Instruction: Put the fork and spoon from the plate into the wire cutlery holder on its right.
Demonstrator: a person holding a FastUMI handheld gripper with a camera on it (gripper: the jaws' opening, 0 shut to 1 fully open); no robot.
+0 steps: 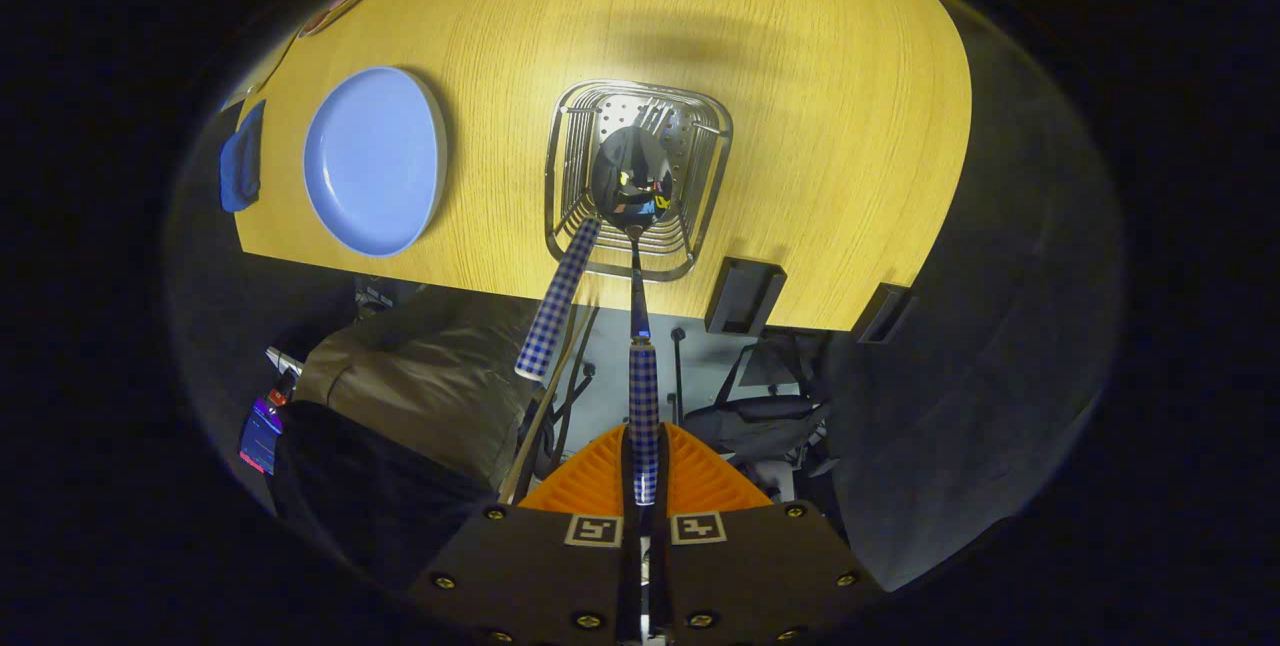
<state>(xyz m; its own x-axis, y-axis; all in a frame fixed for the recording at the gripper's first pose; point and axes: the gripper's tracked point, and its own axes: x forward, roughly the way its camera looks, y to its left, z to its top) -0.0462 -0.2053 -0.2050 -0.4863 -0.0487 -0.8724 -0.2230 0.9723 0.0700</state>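
Presently, the tool [643, 486] is seen pinching the checked handle of a polished metal spoon [640, 326], its bowl lowered into the square wire cutlery holder [700, 141], where a checked-handled fork [556, 301] leans. A round blue plate [375, 161] lies bare alongside on the wood-grain bench [830, 106].

A light wood-grain tabletop [820, 126] fills the scene from nine to two o'clock, brightly lit, with a soft shadow across its far part near twelve. Two dark brackets [745, 296] hang at its near edge, around five o'clock. A folded blue cloth [241, 169] lies at its nine o'clock corner. Below the edge, dim floor shows a tan cushion [420, 376] at seven o'clock, thin metal legs and cables [560, 396] near six, and a dark grey surface [1000, 376] curving away at four o'clock.
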